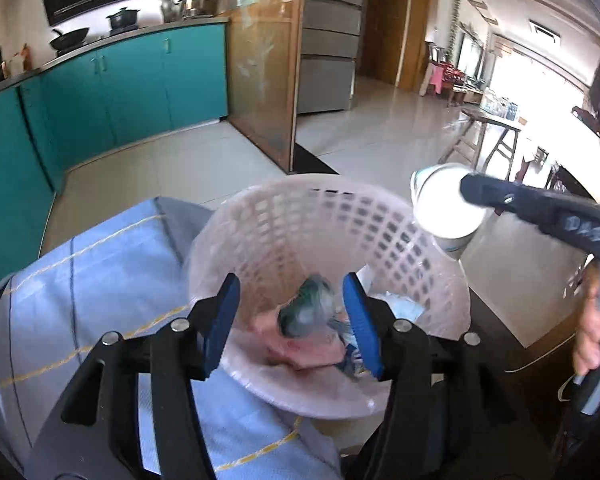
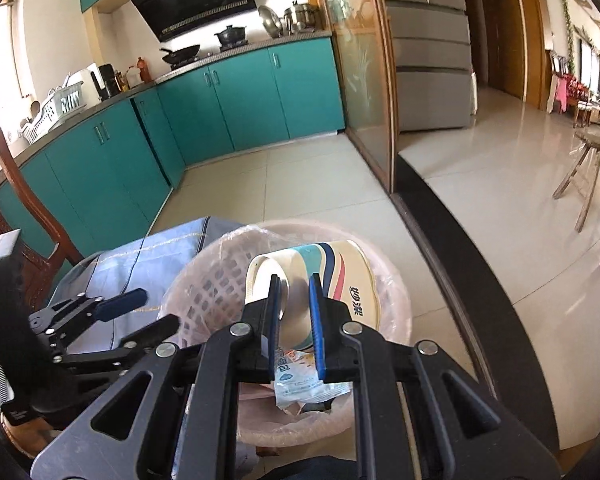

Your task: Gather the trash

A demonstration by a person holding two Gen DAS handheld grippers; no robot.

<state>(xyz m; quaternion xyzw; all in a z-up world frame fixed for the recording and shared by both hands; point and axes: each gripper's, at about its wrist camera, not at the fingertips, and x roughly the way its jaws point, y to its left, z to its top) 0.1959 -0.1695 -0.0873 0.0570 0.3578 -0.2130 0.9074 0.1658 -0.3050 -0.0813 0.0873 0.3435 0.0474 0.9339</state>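
Teal cabinets (image 2: 236, 108) line the kitchen wall ahead of me, the pale tiled floor (image 2: 300, 184) spreading below. Nearer, a blue cloth (image 1: 100, 280) lies just beside the pink mesh basket (image 1: 284, 216) — lined with clear plastic, it holds a crumpled greenish wrapper (image 1: 306, 312) and a printed packet (image 2: 300, 380). My right tongs (image 2: 296, 312) pinch the wall of a paper cup (image 2: 340, 276), tilted on its side above the basket's rim. My left tongs (image 1: 290, 324) hang spread wide over the basket — nothing between them.
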